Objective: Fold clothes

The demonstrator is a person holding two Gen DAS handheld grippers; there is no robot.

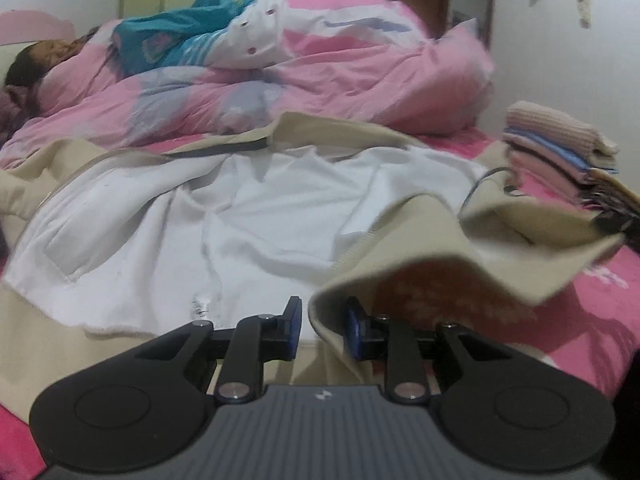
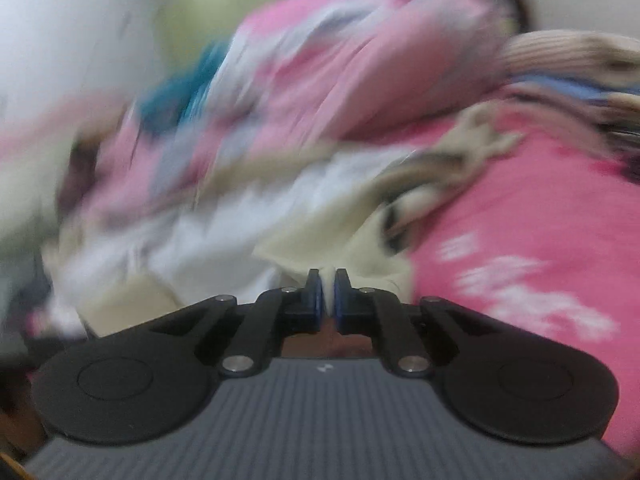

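Pink bed sheet [image 1: 600, 308]; left gripper [image 1: 323, 330] fingers spread; right gripper [image 2: 328, 294] fingers pinching beige jacket [image 2: 360, 240].

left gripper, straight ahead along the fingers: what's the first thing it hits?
The beige jacket: its lifted hem already sits in the left gripper's open gap, against the right-hand finger. Past that, probably the white lining; depth is unclear through the fisheye.

One beige jacket [image 1: 400, 216], one folded stack [image 1: 560, 148], one quilt [image 1: 320, 80], two tools.
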